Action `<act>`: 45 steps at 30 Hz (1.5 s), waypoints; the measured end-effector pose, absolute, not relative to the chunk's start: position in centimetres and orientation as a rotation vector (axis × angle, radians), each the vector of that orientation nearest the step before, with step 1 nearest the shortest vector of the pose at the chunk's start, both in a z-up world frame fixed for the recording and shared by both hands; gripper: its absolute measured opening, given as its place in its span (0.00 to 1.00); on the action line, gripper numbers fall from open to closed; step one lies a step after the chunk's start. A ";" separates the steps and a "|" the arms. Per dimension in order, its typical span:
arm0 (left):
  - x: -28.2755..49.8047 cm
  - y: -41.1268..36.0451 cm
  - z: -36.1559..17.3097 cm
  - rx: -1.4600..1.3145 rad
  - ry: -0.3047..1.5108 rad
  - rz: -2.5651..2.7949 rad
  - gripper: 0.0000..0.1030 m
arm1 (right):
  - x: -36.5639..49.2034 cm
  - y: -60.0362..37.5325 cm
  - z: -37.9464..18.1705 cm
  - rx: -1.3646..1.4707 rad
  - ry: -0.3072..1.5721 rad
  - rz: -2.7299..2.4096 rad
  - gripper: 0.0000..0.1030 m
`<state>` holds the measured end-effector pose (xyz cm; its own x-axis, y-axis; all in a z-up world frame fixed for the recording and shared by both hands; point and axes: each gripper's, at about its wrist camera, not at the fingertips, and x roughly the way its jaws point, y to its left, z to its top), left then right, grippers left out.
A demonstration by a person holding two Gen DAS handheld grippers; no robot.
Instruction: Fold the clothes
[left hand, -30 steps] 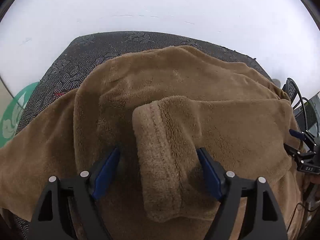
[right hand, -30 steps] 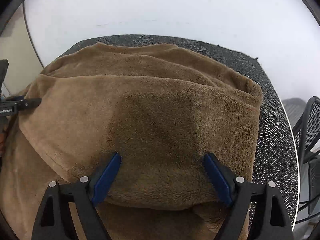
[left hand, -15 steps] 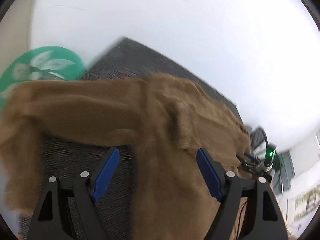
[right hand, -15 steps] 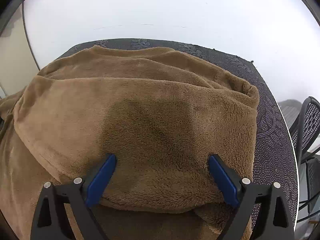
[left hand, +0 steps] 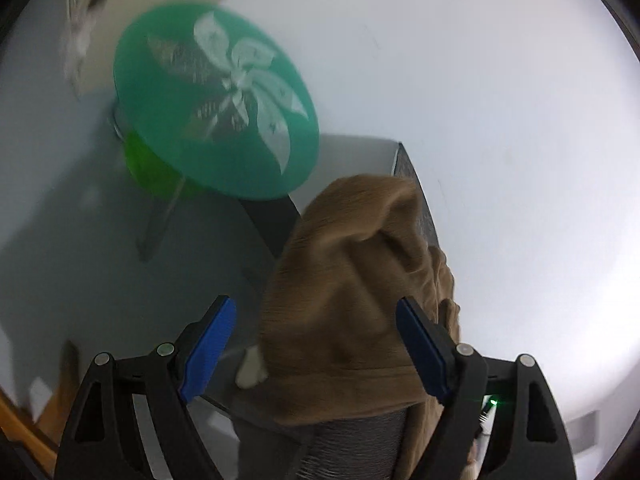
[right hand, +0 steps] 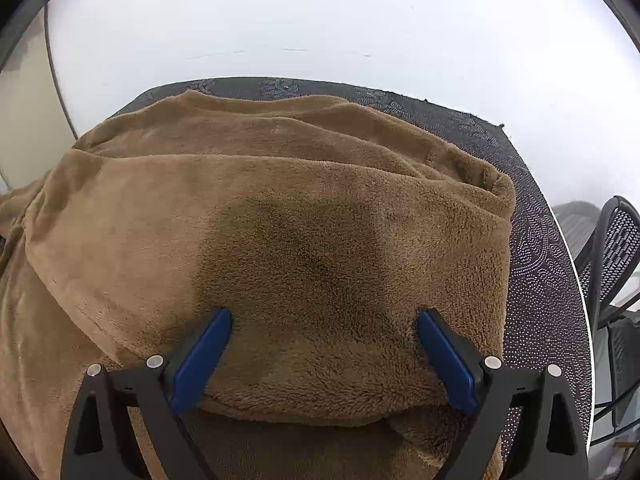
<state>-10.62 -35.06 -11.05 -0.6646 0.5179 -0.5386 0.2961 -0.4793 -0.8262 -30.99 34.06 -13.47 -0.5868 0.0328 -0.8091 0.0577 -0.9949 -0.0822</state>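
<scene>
A brown fleece garment (right hand: 280, 220) lies folded in layers on a dark patterned table cover (right hand: 536, 248). My right gripper (right hand: 322, 356) hovers open just above the garment's near fold, its blue pads on either side of a shadowed patch, holding nothing. In the blurred left wrist view a bunched end of the same garment (left hand: 352, 280) drapes over the table's end. My left gripper (left hand: 316, 344) stands open in front of this bunch, with nothing pinched between its pads.
A green round stool top with a white flower print (left hand: 216, 108) stands beyond the table's left end over a grey floor. A black mesh chair (right hand: 612, 248) is close to the table's right edge. White wall fills the background.
My left gripper has swung left off the folded sleeve, so its view now shows the table's end and the green stool. The right gripper has barely shifted and stays open.
</scene>
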 end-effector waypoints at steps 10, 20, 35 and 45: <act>-14.1 -34.0 -13.7 -1.236 -1.488 2.025 0.28 | -31.0 33.8 -13.5 1.437 0.193 -2.813 0.98; -13.0 -35.8 -5.8 -1.047 -1.452 2.244 0.09 | -31.0 34.0 -13.5 1.437 0.179 -2.808 0.98; -16.0 -18.6 15.6 -0.798 -0.957 2.191 0.08 | -31.1 34.3 -13.6 1.439 0.132 -2.792 0.99; -21.7 6.5 10.3 -1.193 -0.646 1.862 0.44 | -31.0 34.5 -13.6 1.434 0.108 -2.785 0.99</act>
<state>-21.67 6.53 10.30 -0.2213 0.8433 -0.4898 -0.3583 -0.5374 -0.7634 -31.04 34.46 -13.61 -0.5814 0.0254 -0.8132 0.0377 -0.9976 -0.0581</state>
